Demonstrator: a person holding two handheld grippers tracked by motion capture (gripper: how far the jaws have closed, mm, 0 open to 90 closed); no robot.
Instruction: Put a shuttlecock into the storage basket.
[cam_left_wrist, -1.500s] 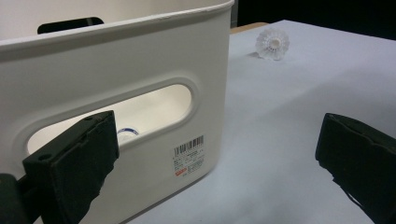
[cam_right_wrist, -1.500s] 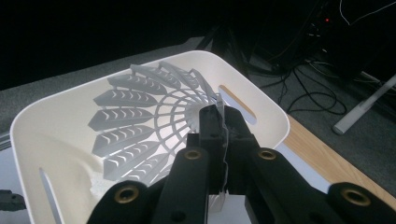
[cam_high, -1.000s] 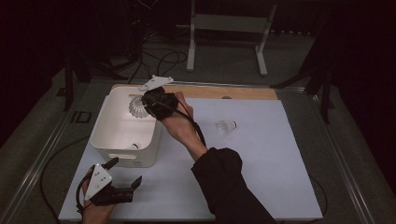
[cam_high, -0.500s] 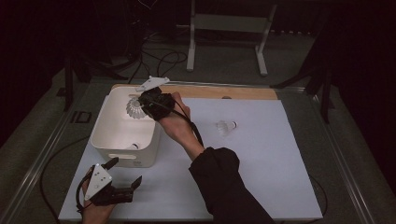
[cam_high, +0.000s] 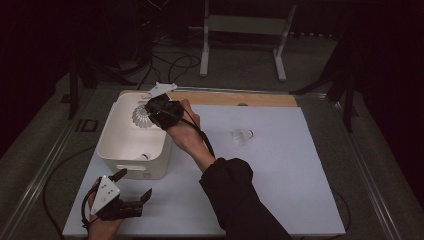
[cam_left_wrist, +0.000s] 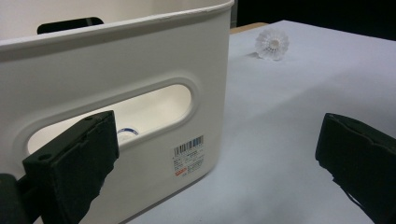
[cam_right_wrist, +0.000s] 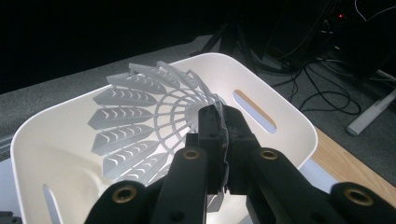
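A white plastic shuttlecock (cam_right_wrist: 144, 121) hangs over the white bin (cam_high: 112, 152), pinched at its skirt by my right gripper (cam_right_wrist: 219, 123), which is shut on it above the bin's far right part (cam_high: 150, 116). A second shuttlecock (cam_high: 243, 136) lies on the white mat to the right of the bin, also seen far off in the left gripper view (cam_left_wrist: 272, 45). Another shuttlecock (cam_high: 143, 157) rests inside the bin, glimpsed through the handle slot (cam_left_wrist: 125, 134). My left gripper (cam_high: 127, 192) stands open near the mat's front left, facing the bin's front wall (cam_left_wrist: 140, 70).
The white mat (cam_high: 280, 175) covers a wooden board (cam_high: 270, 99) whose far edge shows. Cables and a white stand's legs (cam_high: 240, 45) lie on the floor beyond. A cable runs along the person's right forearm (cam_high: 200, 140).
My right gripper has shifted slightly toward the bin's middle with the shuttlecock in it. The left gripper has stayed still.
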